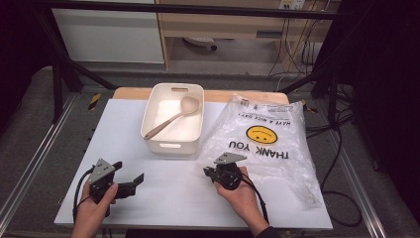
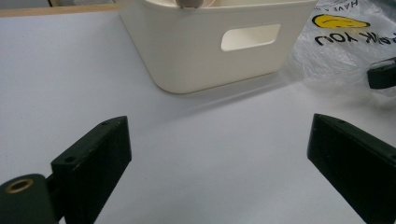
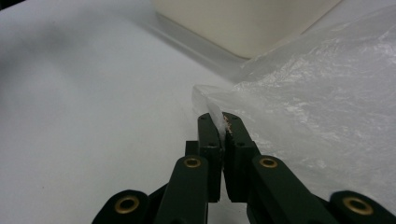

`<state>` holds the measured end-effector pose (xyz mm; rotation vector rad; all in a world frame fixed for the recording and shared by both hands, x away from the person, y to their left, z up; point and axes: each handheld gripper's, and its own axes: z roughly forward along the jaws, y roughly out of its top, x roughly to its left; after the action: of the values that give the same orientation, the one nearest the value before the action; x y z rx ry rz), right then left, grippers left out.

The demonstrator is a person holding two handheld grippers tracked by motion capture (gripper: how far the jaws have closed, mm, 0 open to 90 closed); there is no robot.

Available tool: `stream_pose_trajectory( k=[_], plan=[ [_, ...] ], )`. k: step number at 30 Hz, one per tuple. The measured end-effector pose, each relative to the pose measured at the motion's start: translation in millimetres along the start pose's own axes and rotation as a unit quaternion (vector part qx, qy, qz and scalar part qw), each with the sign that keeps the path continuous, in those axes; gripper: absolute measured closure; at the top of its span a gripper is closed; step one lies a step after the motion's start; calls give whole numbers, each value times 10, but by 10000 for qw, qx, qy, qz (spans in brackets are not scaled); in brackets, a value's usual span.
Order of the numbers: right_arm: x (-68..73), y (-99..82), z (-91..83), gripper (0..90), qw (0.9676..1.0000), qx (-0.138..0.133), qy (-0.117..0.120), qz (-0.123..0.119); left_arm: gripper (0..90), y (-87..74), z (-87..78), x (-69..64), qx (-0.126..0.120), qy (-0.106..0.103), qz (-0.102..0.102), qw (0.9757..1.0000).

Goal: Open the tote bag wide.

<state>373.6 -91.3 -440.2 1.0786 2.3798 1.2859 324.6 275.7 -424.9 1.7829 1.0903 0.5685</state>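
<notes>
A clear plastic bag [image 1: 267,134] printed with a yellow smiley and "THANK YOU" lies flat on the right half of the white table. My right gripper [image 1: 207,171] is at the bag's near left corner. In the right gripper view its jaws [image 3: 219,119] are shut on a thin edge of the bag [image 3: 317,93], which lifts slightly at the pinch. A cream bin [image 1: 173,145] stands at the back middle with a beige spoon [image 1: 173,119] lying inside it. My left gripper [image 1: 130,172] hovers open at the near left, and its jaws [image 2: 219,122] point at the bin [image 2: 196,51] with nothing between them.
The white table sheet [image 1: 124,124] has bare room left of the bin and between the two hands. A wooden edge runs behind the bin. Black frame bars and cables stand at the back and right, off the table.
</notes>
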Motion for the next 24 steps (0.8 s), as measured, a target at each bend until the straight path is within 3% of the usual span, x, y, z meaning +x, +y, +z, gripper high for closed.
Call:
stream_pose_trajectory(
  k=[10, 20, 24],
  plan=[
    [16, 90, -87, 881, 9998, -209, 22, -14, 59, -1, 2, -2, 27, -5, 13, 10000],
    [16, 141, -125, 881, 9992, -353, 115, 135, 59, -1, 4, 2, 30, -10, 7, 10000],
    [39, 167, -129, 881, 9993, -352, 87, 56, 59, -1, 4, -1, 34, -4, 16, 10000]
  ],
)
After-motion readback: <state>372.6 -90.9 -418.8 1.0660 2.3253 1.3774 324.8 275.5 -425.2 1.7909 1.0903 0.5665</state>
